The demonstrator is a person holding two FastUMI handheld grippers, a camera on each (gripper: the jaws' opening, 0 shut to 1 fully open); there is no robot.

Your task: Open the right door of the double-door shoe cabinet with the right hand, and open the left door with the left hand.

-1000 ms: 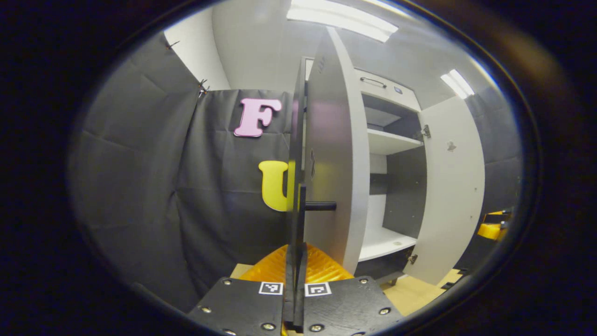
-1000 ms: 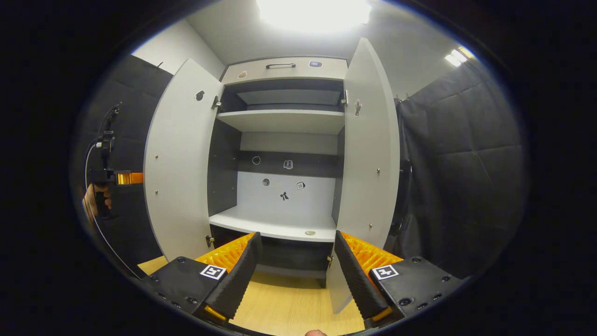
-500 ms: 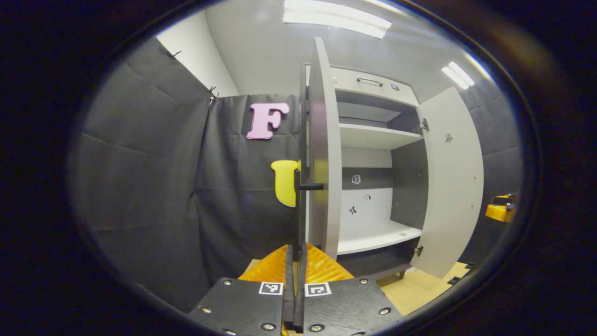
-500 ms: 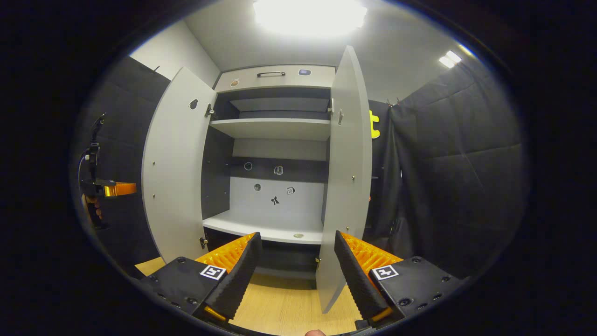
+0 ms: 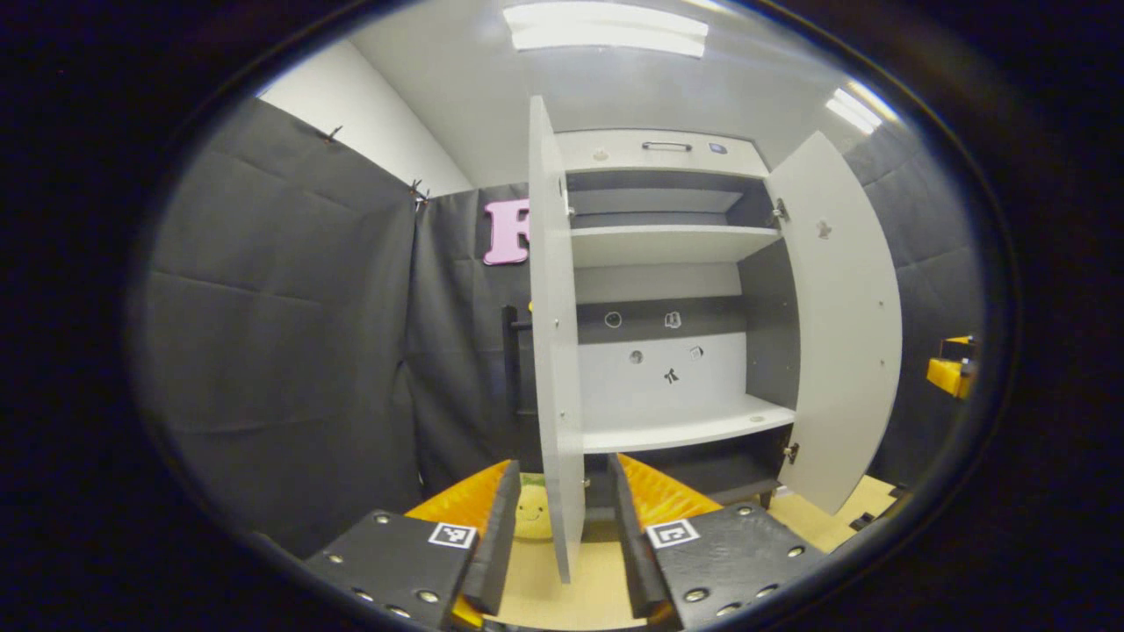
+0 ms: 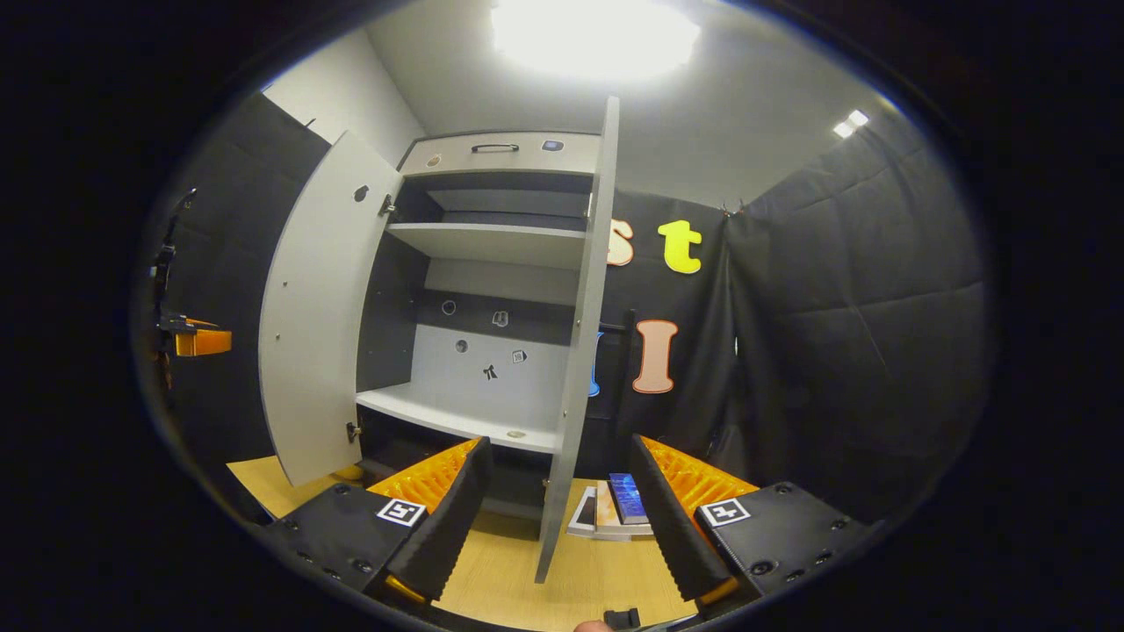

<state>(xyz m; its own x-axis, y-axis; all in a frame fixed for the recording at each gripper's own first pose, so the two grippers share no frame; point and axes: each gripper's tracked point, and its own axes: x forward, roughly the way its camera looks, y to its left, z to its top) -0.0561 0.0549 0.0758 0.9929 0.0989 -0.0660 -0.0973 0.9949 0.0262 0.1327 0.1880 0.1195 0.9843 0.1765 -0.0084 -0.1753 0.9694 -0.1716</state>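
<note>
Both doors of the shoe cabinet (image 5: pixel 667 154) stand wide open. In the left gripper view, the left door (image 5: pixel 551 351) shows edge-on between the fingers of the left hand-held gripper (image 5: pixel 555 535), whose jaws are spread and touch nothing; the right door (image 5: pixel 839 325) swings out to the side. Two pale shelves (image 5: pixel 667 244) show inside, and one handle sits on the drawer front above. A yellow plush toy (image 5: pixel 531 513) lies on the floor by the left door's foot. In the right gripper view, the right hand-held gripper (image 6: pixel 555 518) is spread too, gripping nothing, the right door (image 6: pixel 584 351) edge-on ahead. A small stack of books (image 6: pixel 615 509) lies on the wooden floor (image 6: pixel 500 579).
</note>
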